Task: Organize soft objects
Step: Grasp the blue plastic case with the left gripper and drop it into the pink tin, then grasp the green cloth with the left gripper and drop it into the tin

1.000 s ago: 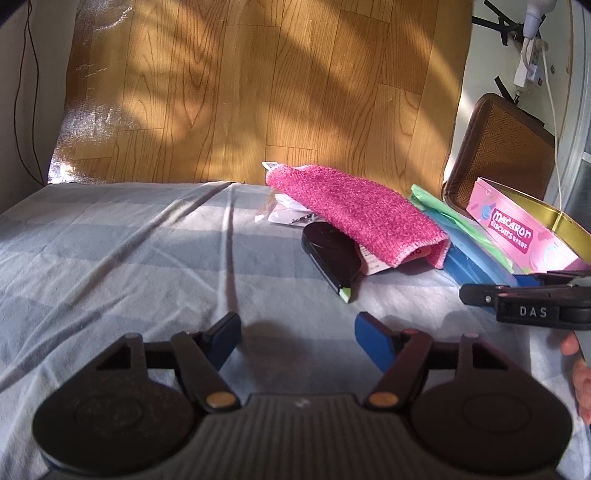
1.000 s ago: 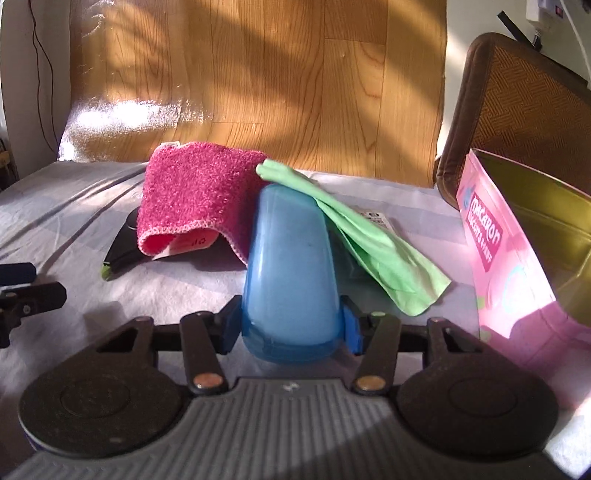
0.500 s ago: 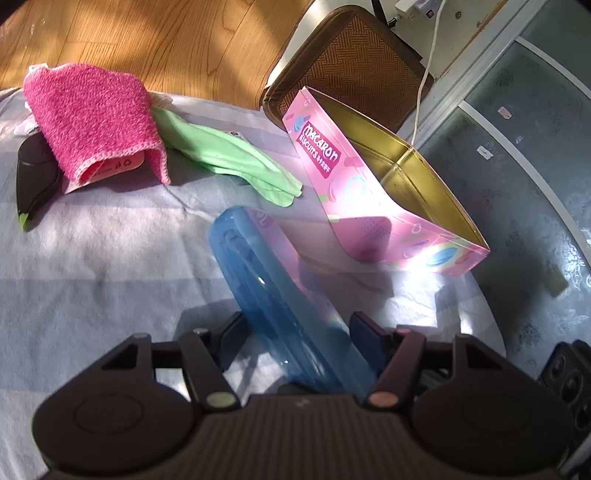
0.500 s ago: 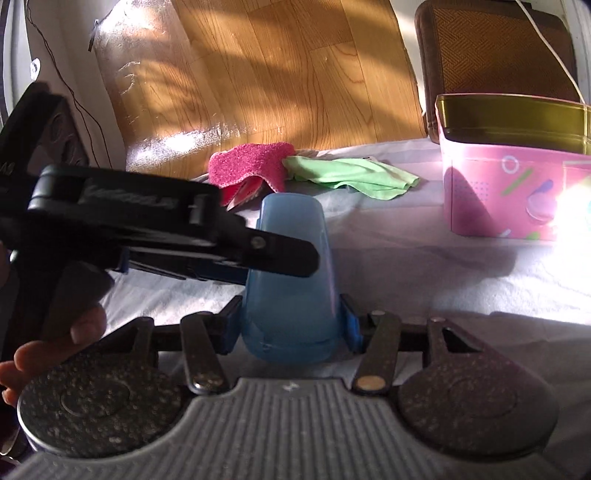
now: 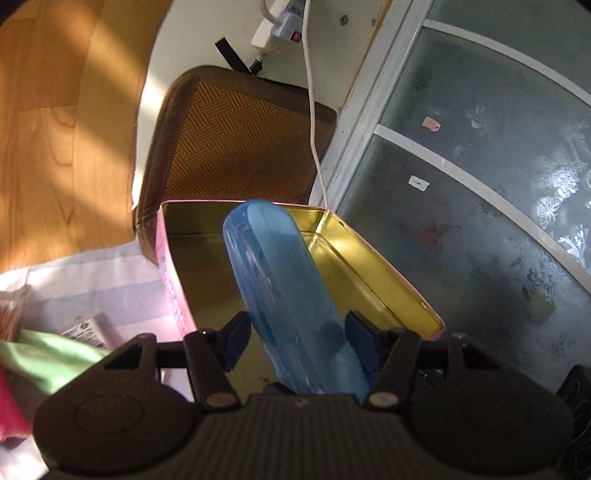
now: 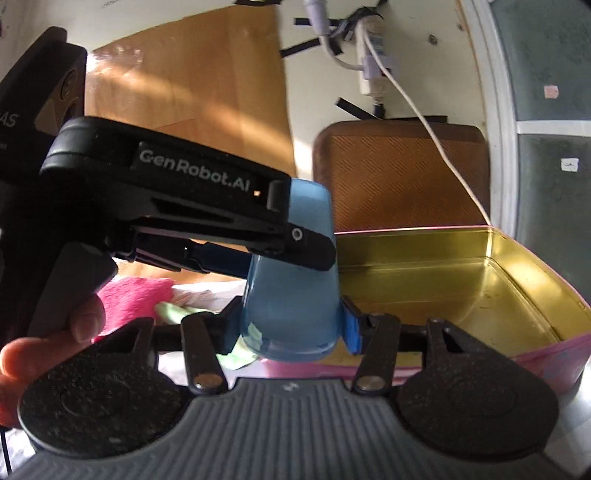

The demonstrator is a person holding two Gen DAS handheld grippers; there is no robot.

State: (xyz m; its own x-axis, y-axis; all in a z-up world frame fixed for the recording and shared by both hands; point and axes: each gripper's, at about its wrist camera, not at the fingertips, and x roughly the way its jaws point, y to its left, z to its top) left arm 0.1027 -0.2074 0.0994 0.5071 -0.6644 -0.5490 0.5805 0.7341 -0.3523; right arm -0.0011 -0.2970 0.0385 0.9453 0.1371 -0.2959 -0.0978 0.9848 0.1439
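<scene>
A translucent blue plastic case (image 5: 273,266) hangs in the air over the open pink tin (image 5: 354,280) with its gold inside. My right gripper (image 6: 291,325) is shut on the near end of the case (image 6: 295,306). My left gripper (image 5: 297,325) has the case between its jaws, which are closing; its pads lie against the case's two sides. In the right wrist view its black finger (image 6: 310,251) crosses the case from the left. The pink towel (image 6: 136,295) and green cloth (image 5: 48,358) lie on the bed to the left.
The tin (image 6: 461,280) stands at the bed's right edge. Behind it a brown woven cushion (image 5: 236,147) leans on the wall under a white power strip (image 5: 280,26) and cable. A frosted glass door (image 5: 480,184) is at the right. A hand (image 6: 48,343) holds the left gripper.
Both grippers swung right and rose from the bedsheet to above the tin. The right carried the blue case along. The left came around the case and narrowed its jaws onto it.
</scene>
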